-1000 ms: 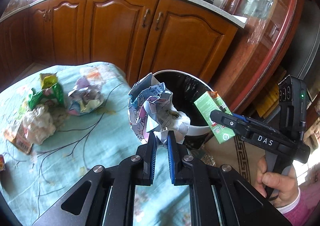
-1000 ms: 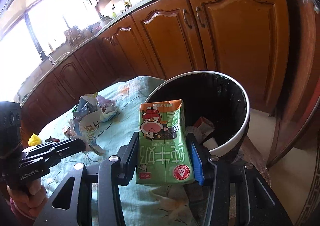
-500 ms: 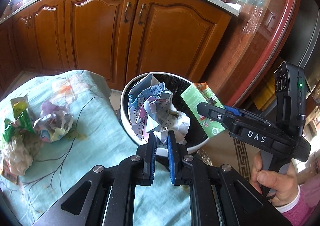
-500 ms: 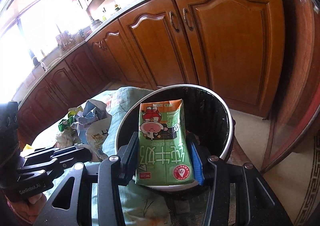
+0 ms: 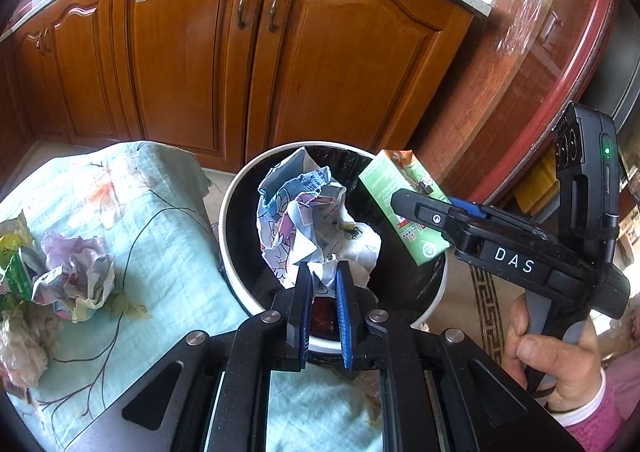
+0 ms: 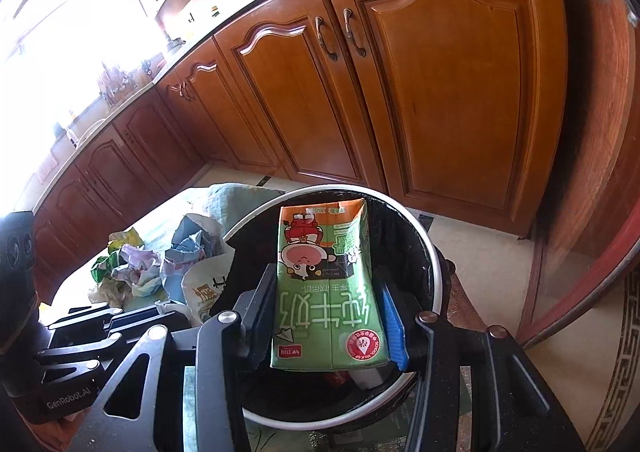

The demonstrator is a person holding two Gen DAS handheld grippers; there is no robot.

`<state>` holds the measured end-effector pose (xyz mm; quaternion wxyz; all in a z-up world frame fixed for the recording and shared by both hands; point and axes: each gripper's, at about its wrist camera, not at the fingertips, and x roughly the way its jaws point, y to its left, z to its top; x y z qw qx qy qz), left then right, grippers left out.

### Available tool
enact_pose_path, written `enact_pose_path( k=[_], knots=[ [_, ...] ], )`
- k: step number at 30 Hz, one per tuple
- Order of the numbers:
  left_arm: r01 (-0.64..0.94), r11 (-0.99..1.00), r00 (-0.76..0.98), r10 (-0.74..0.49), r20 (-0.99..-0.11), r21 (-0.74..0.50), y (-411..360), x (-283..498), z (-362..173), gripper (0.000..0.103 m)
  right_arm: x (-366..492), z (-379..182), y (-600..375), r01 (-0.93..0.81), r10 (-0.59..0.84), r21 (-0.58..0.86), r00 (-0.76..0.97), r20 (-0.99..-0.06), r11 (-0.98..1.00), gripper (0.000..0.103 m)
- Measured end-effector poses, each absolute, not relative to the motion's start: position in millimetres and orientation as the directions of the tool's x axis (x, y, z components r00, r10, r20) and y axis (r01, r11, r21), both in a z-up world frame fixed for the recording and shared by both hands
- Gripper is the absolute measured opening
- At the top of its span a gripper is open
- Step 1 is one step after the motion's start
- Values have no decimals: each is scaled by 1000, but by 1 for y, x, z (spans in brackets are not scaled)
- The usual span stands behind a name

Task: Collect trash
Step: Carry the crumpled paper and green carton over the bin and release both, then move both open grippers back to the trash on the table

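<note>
My left gripper (image 5: 323, 276) is shut on a crumpled printed paper wad (image 5: 312, 220) and holds it over the open black-lined trash bin (image 5: 230, 212). My right gripper (image 6: 326, 292) is shut on a green milk carton (image 6: 324, 284) and holds it over the same bin (image 6: 434, 272). In the left wrist view the right gripper (image 5: 404, 198) with the carton (image 5: 404, 208) hangs over the bin's right rim. In the right wrist view the paper wad (image 6: 196, 264) and left gripper show at the left of the bin.
A table under a light blue floral cloth (image 5: 132, 252) stands left of the bin, with more crumpled paper (image 5: 76, 276) and green wrappers (image 5: 16, 268) on it. Wooden cabinets (image 5: 256, 64) stand behind the bin. Some trash lies at the bin's bottom (image 5: 320, 312).
Both grippers have moved from beside the table to above the bin's opening, each still holding its item. The bin now lies directly below them.
</note>
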<state>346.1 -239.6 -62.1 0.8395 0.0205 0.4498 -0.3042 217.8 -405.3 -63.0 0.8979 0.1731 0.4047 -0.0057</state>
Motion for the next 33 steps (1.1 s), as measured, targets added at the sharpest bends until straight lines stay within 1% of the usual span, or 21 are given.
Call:
enact_pose_path(
  k=[1,3,5,6,10,11,12,13,14,16,19,26,33],
  knots=[
    [530,812,405,-494,-770,-243,-241,347,-63,11,219,-65,-406,155,127,305,670,-732,940,48],
    [523,817,400,-489,-775,-245,-244,350,-66,20,222,-69,-410,160,139,321,664,-735,933,49],
    [514,822,409,-486,-772,-245,-245,351,-66,23,222,-72,-413,169,149,340,661,-735,925,56],
    [510,823,413,-487,-769,-248,-246,348,-66,27,222,-73,-415,174,147,343,664,-733,923,63],
    [490,835,445,-487,-752,-250,-235,336,-63,38,213,-72,-416,182,153,364,676,-721,913,65],
    [481,839,454,-487,-746,-254,-228,332,-63,42,210,-71,-415,185,152,369,681,-716,911,66],
    [470,843,465,-488,-739,-261,-222,327,-62,46,206,-70,-413,185,153,375,688,-710,908,70],
    [458,848,476,-488,-732,-268,-216,322,-62,48,203,-69,-411,180,158,383,695,-701,906,74],
    [446,852,487,-487,-725,-273,-209,317,-63,50,199,-67,-407,174,163,390,703,-692,904,76],
    [422,862,505,-480,-718,-279,-197,305,-65,51,192,-64,-397,162,171,397,714,-679,903,82],
    [383,878,531,-464,-709,-288,-173,286,-66,52,181,-60,-381,134,196,413,724,-662,901,86],
    [274,908,568,-419,-708,-317,-118,252,-72,53,164,-56,-339,69,263,449,728,-634,891,86],
    [194,924,598,-377,-708,-329,-72,231,-65,53,162,-58,-295,-4,331,455,692,-641,890,86]
  ],
)
